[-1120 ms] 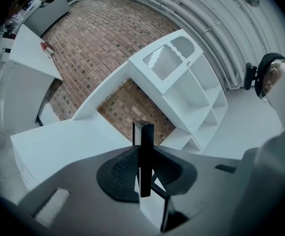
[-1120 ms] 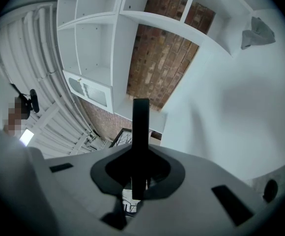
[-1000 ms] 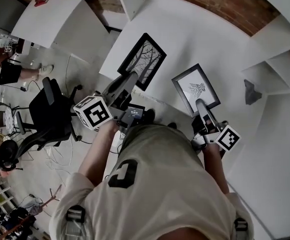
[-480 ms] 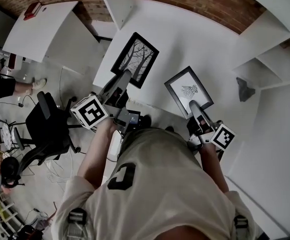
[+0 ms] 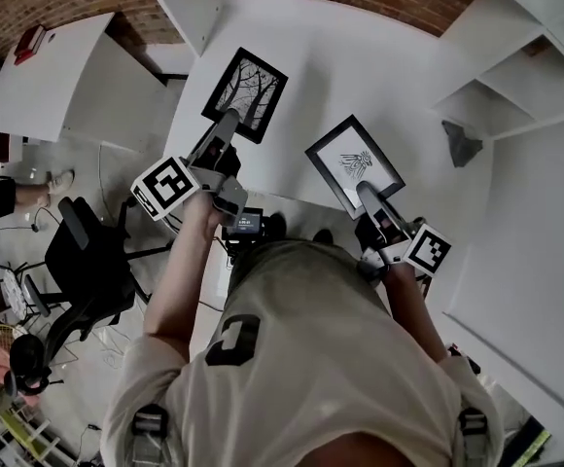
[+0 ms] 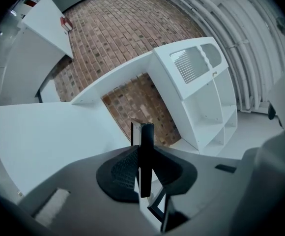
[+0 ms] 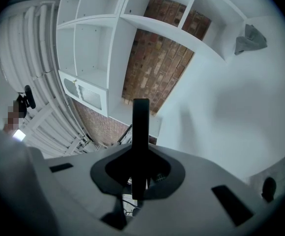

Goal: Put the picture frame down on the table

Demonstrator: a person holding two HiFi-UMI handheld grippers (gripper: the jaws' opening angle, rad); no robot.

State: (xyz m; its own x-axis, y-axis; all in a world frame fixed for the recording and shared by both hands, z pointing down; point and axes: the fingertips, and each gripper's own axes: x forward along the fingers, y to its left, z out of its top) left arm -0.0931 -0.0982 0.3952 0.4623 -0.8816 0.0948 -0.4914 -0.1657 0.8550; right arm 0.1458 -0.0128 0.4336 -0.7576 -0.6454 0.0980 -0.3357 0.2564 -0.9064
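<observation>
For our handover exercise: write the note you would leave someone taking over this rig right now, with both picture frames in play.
Left gripper: shut on the tree-print frame.
Right gripper: shut on the sketch frame.
Both frames are over the white table; contact cannot be told.
Done: both frames gripped at their near edges.
Left: lay them down, release.

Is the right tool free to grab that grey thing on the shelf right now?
Probably not: the right tool is shut on a picture frame, so its jaws are occupied. The grey thing itself sits unobstructed on the shelf.
</observation>
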